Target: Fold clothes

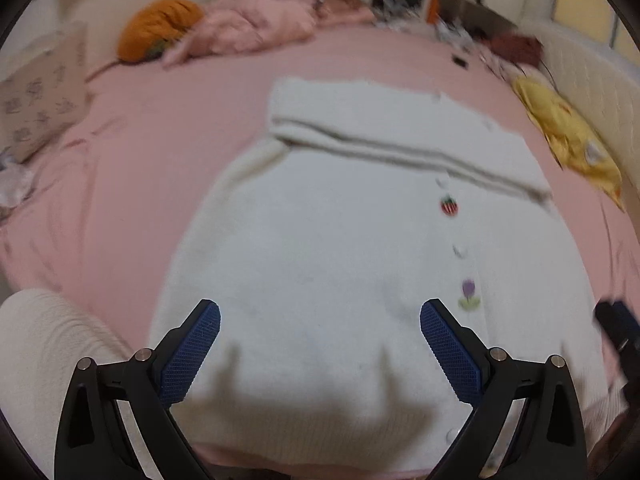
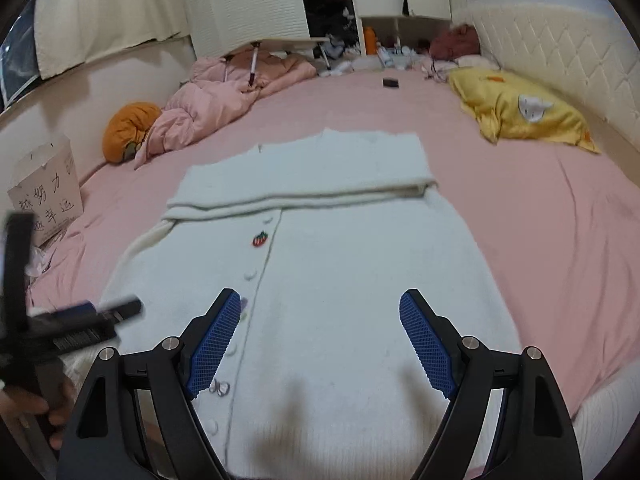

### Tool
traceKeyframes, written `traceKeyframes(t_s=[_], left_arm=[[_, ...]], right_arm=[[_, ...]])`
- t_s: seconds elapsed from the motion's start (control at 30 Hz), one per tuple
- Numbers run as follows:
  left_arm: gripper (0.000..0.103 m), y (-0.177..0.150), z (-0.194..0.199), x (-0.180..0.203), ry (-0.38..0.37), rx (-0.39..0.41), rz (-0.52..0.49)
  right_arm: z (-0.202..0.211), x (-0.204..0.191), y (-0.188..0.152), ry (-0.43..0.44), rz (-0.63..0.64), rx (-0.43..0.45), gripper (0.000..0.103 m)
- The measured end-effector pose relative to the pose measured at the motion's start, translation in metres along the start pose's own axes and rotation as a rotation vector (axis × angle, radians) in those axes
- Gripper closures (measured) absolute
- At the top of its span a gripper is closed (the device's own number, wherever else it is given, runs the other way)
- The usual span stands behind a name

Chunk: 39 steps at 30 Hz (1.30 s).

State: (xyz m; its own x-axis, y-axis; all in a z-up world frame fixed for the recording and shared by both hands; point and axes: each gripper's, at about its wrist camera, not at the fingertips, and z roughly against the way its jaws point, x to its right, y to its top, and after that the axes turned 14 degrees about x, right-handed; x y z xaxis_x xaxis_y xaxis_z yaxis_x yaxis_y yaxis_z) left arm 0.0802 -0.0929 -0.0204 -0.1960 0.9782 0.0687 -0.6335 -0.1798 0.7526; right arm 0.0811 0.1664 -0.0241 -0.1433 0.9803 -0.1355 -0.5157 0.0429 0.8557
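Right now my left gripper [image 1: 320,322] is spread wide with nothing between its blue pads [image 1: 192,354], and it hangs over the near part of the white cardigan [image 1: 320,248]. My right gripper [image 2: 320,312] is spread wide too, holding nothing, and it hangs over the same near part, a bit to the other side of the button line. In the right wrist view I can see the left gripper as a dark blurry shape at the left edge, with a hand [image 2: 28,408] around its handle. The cardigan lies flat on the pink bed sheet [image 2: 540,248], front side up. Its far end is folded back over itself, making a thick band across the middle. A little strawberry patch [image 2: 260,239] sits just below that fold, beside the buttons, and a small purple flower [image 1: 469,294] is sewn lower down, close to my left gripper's right finger. Farther off, a yellow pillow [image 2: 516,108] lies by the white padded headboard [image 2: 560,48]. A pink quilt [image 2: 208,104] is bunched at the far left of the bed, touching an orange cushion [image 2: 124,128]. A paper bag [image 2: 46,196] with writing stands at the left edge of the bed.
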Motion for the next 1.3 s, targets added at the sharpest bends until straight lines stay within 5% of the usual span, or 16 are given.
traceKeyframes(t_s=[0.13, 0.33, 0.57, 0.93, 1.3], left_arm=[[0.002, -0.003, 0.006, -0.005, 0.035, 0.009, 0.001], [0.002, -0.012, -0.012, 0.001, 0.074, -0.102, -0.076], [0.002, -0.016, -0.007, 0.019, 0.036, -0.085, -0.175], [0.002, -0.009, 0.006, -0.003, -0.023, -0.008, -0.030], [0.002, -0.005, -0.015, -0.030, -0.057, -0.037, 0.074]], right_arm=[[0.000, 0.000, 0.000, 0.001, 0.013, -0.015, 0.021], [-0.008, 0.002, -0.009, 0.025, 0.069, -0.092, 0.021], [-0.009, 0.008, -0.008, 0.044, 0.032, -0.092, 0.021], [-0.008, 0.041, -0.004, 0.009, -0.158, -0.048, 0.021], [-0.022, 0.031, -0.008, -0.026, -0.129, -0.057, 0.021]])
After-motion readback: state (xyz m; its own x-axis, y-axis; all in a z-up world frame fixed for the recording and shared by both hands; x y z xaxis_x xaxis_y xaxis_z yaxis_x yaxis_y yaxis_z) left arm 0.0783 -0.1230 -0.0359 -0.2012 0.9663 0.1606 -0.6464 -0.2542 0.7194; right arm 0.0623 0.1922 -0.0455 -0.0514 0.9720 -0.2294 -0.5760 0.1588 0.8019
